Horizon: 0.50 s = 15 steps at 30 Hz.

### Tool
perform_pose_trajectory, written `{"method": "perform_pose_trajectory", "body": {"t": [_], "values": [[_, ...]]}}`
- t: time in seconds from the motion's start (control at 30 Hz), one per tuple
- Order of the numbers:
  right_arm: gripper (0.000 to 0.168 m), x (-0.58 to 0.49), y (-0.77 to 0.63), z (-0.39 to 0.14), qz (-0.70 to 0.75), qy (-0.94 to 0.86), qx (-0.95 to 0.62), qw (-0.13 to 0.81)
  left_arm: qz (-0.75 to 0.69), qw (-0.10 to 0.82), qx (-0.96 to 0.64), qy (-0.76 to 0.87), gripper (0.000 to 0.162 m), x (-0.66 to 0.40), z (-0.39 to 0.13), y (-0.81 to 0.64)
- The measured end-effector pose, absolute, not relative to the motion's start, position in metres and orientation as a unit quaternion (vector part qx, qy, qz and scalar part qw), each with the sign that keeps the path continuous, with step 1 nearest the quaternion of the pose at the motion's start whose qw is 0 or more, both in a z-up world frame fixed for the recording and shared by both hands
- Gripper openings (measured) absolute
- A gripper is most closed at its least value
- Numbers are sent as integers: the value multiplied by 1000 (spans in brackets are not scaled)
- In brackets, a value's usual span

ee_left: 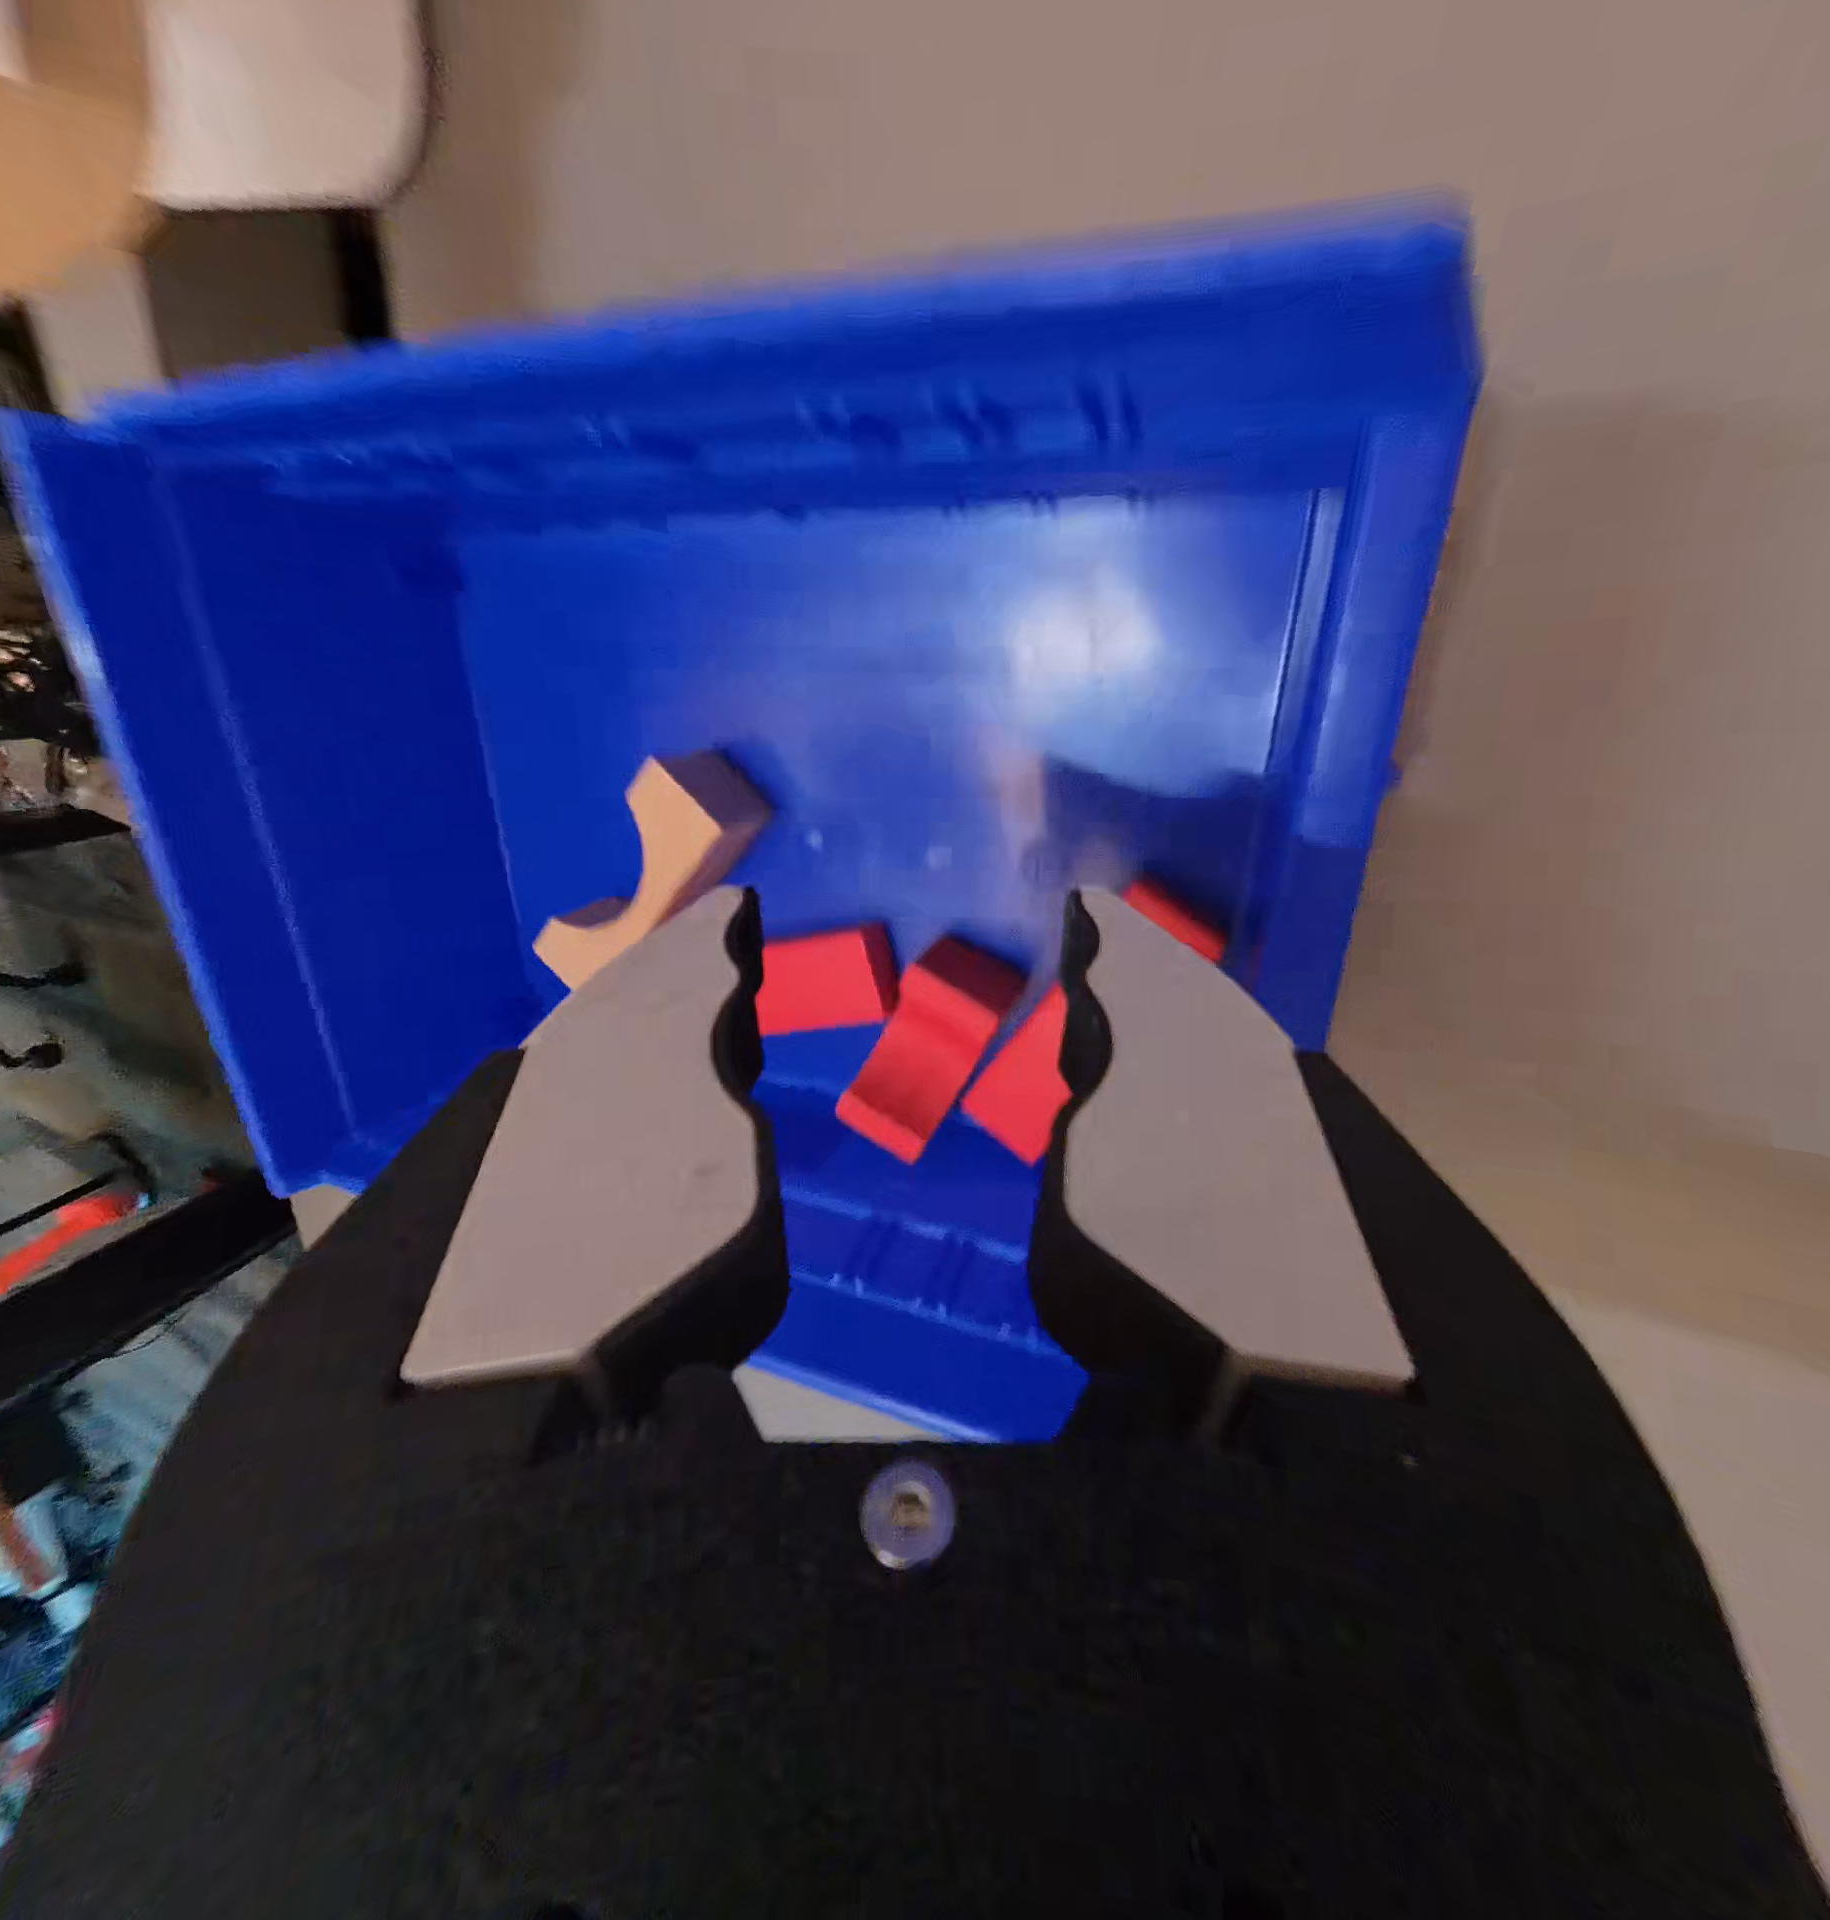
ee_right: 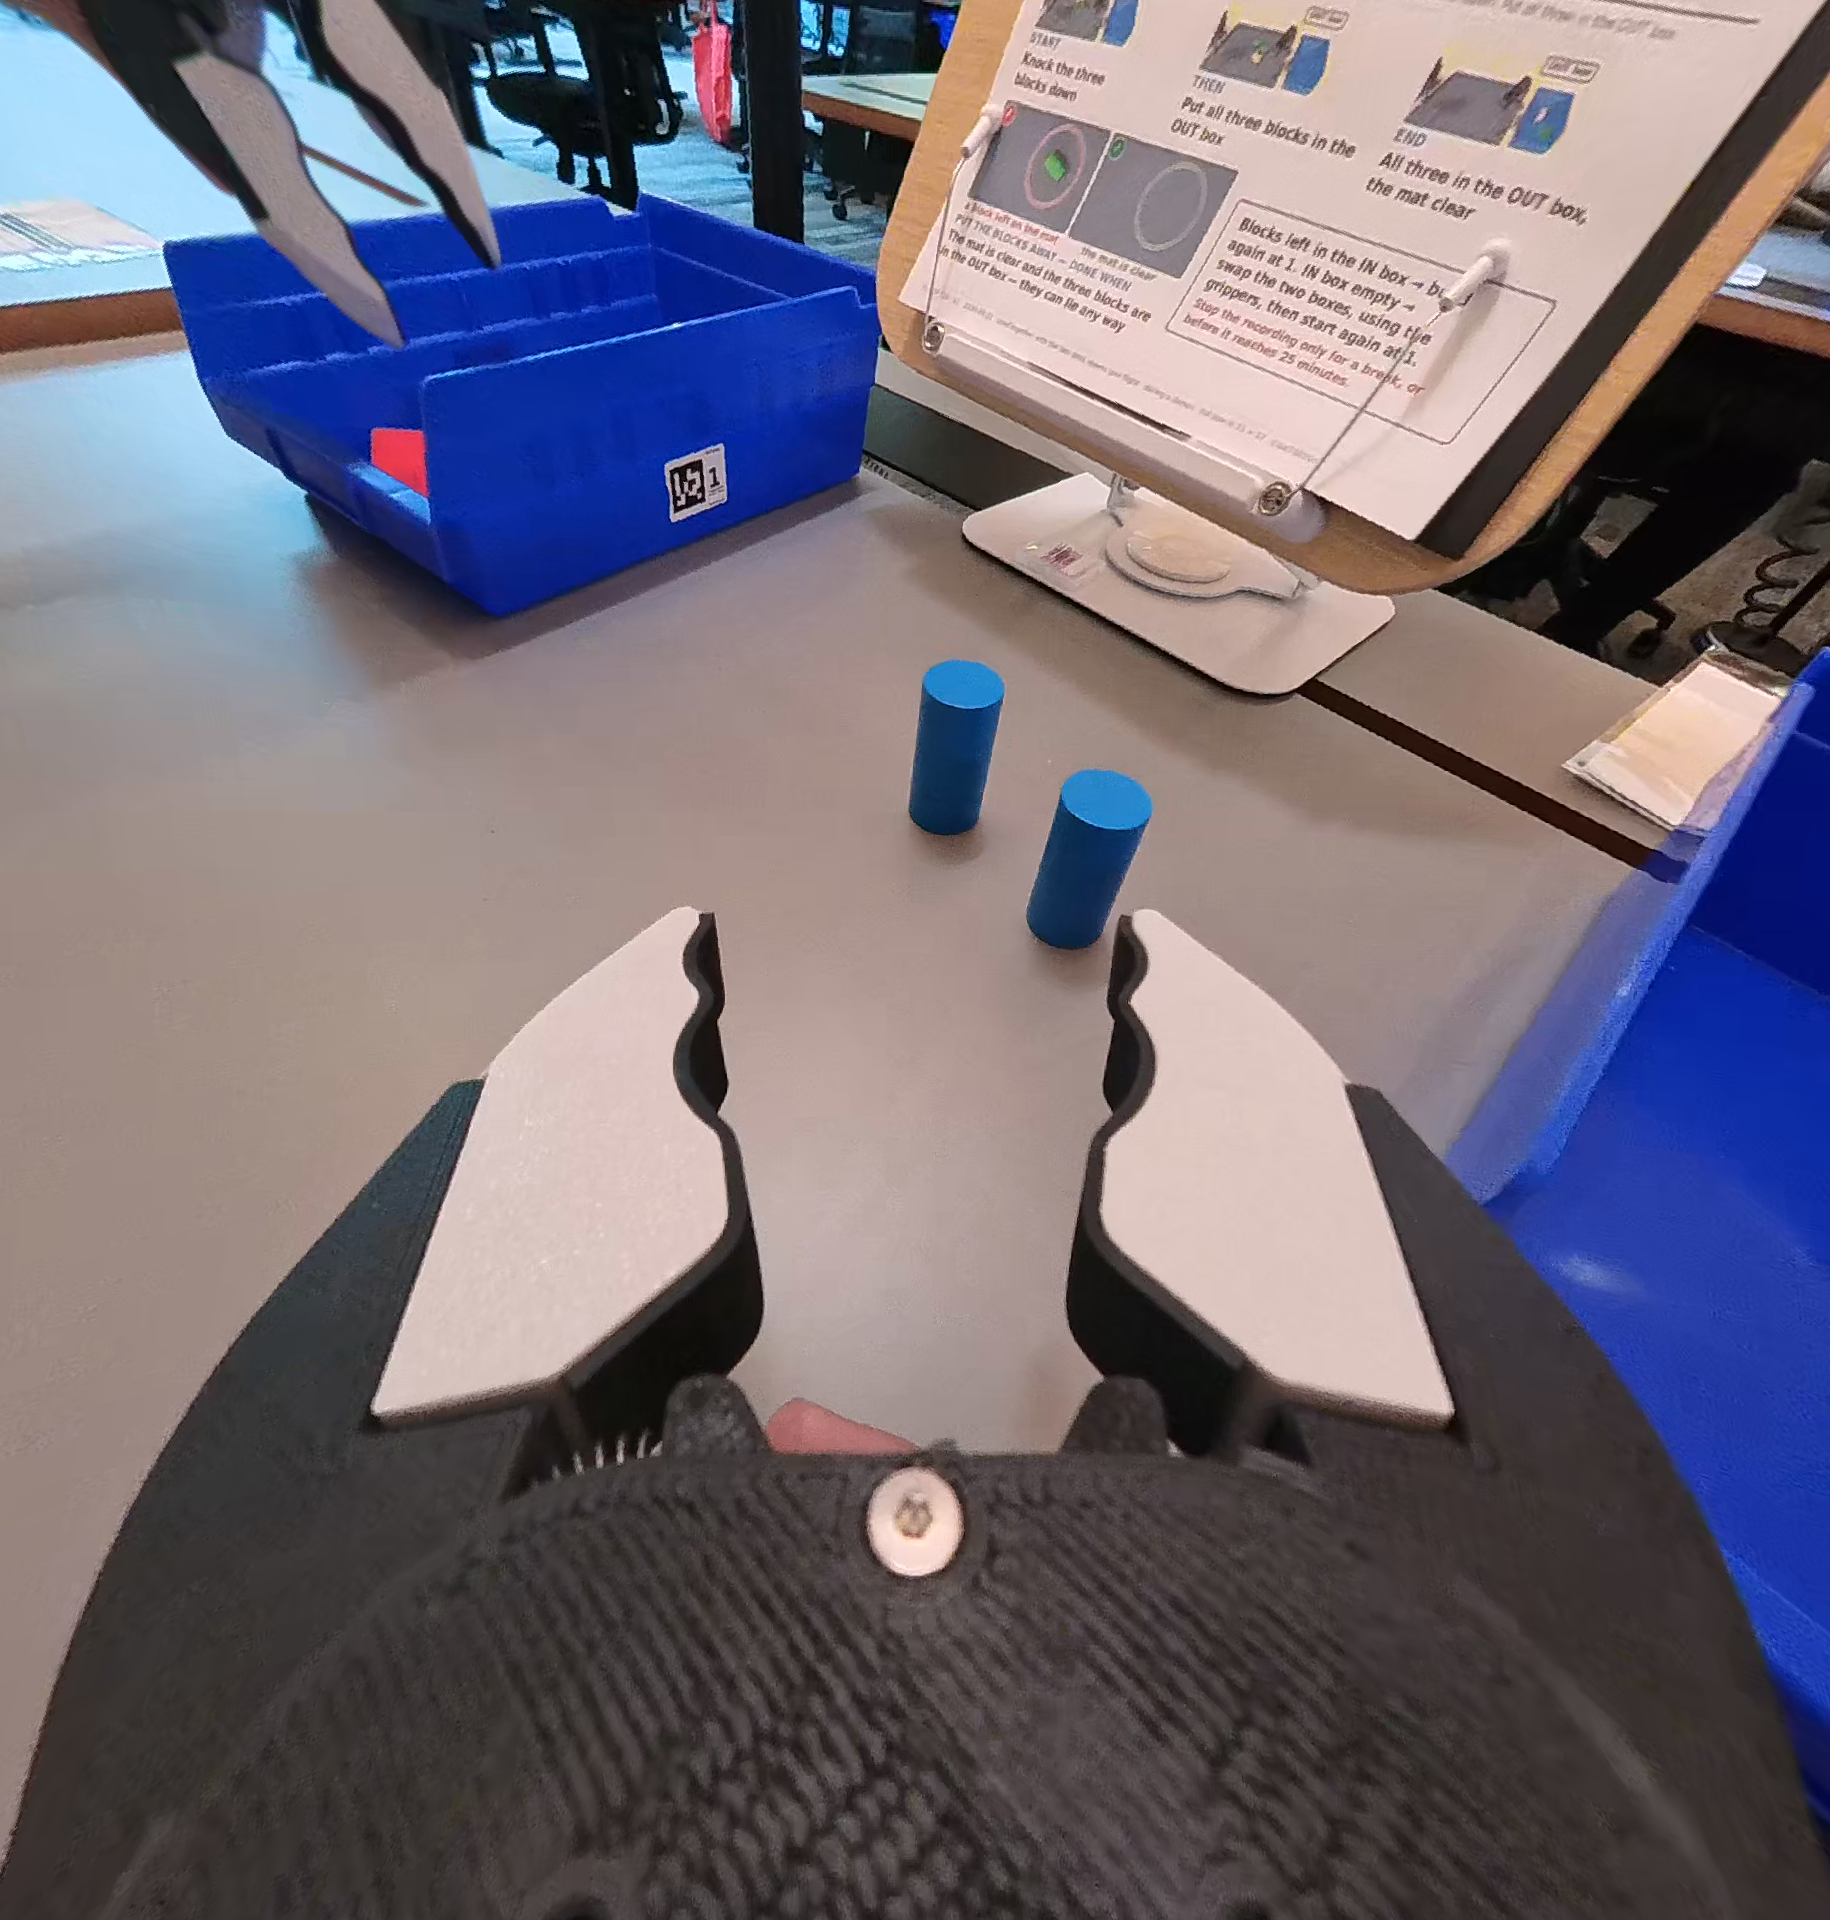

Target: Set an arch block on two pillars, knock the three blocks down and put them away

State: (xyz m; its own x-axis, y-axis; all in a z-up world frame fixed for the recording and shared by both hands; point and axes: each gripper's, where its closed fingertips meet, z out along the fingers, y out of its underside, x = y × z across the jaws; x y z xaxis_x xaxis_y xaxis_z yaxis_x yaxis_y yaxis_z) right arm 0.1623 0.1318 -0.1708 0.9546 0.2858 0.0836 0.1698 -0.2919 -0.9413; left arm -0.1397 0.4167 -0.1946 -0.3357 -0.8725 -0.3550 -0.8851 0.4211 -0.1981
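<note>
My left gripper [ee_left: 906, 914] is open and empty, looking down into a blue bin [ee_left: 298, 727]. Several red blocks [ee_left: 823, 982] and a tan arch-shaped block [ee_left: 672, 842] lie on the bin's floor just under its fingertips. In the right wrist view the same gripper [ee_right: 443, 296] hangs over that bin [ee_right: 578, 468]. My right gripper [ee_right: 911, 925] is open and empty, low over the grey table [ee_right: 371, 831]. Two blue cylinders stand upright ahead of it: the near one [ee_right: 1087, 857] just past the right fingertip, the far one [ee_right: 955, 746] behind it.
A second blue bin [ee_right: 1721, 1195] stands at the right edge. A tilted board with an instruction sheet [ee_right: 1306, 239] on a white stand [ee_right: 1202, 582] is at the back right. A clear bag [ee_right: 1680, 743] lies beside it. Chairs and desks stand beyond. Tip to tip, the grippers are about 45 centimetres apart. To reach the tan arch-shaped block [ee_left: 672, 842] in a straight line is about 11 centimetres for my left fingers, about 50 centimetres for my right.
</note>
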Motion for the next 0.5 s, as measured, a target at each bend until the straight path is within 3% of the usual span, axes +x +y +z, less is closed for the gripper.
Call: {"method": "perform_pose_trajectory", "body": {"t": [0.2,0.5], "values": [[72,157,136,-175,51,-153,-807,569,93,94,-512,849,53,-186,-243,439],[72,156,139,-187,51,-163,-816,552,140,56,-471,869,45,-193,-265,456]]}}
